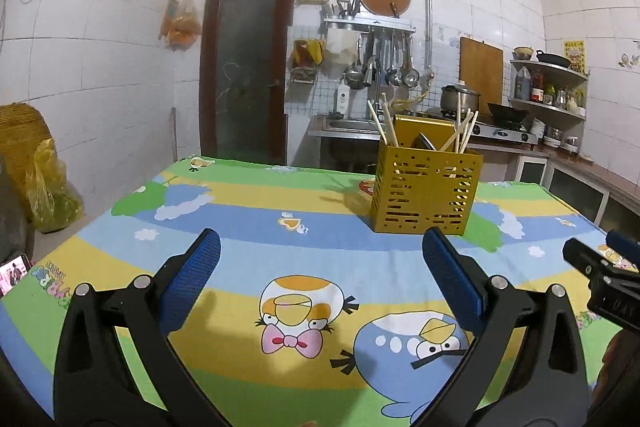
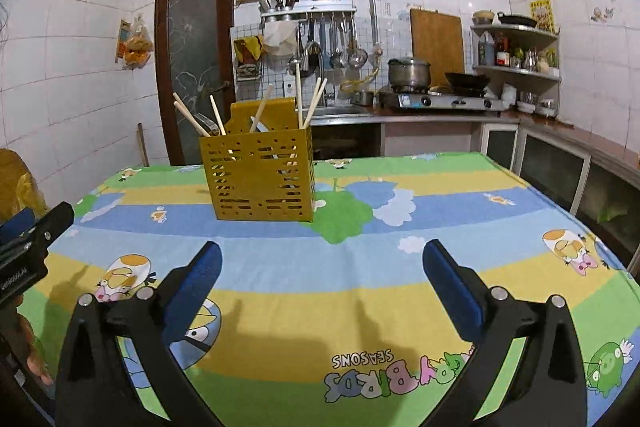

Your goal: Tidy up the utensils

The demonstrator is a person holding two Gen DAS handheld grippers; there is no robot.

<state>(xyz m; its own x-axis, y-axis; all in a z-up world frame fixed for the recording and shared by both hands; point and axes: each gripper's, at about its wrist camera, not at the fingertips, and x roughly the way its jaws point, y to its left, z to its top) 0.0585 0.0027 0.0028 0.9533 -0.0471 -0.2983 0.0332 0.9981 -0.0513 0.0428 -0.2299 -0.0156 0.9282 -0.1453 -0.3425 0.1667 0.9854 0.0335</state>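
A: Item one, largest: tabletop (image 1: 240,211), under a cartoon-print cloth, filling the lower half of both views. No loose utensils visible on it.

B: Item two?

A: Yellow perforated utensil holder (image 1: 426,193), standing upright on the tabletop; centre right in the left wrist view, centre left in the right wrist view (image 2: 260,179).

B: Contents?

A: Wooden chopsticks (image 1: 380,119), several, leaning outward in different directions, seen again in the right wrist view (image 2: 298,95). One dark utensil (image 1: 424,141) among them, type unclear.

B: Grippers?

A: Left gripper (image 1: 320,291), lower centre of its view, fingers spread wide, holding nothing, well short of the holder. Right gripper (image 2: 322,293), likewise spread and empty; its tip also shows at the right edge of the left wrist view.

B: Risks on file?

A: Judged only: the holder looks light and tall, so a sideways nudge from either gripper could tip it or slide it on the cloth. The splayed chopsticks could catch a finger on approach and lever out. Thin sticks may also slip between the pads if pinched off-centre.
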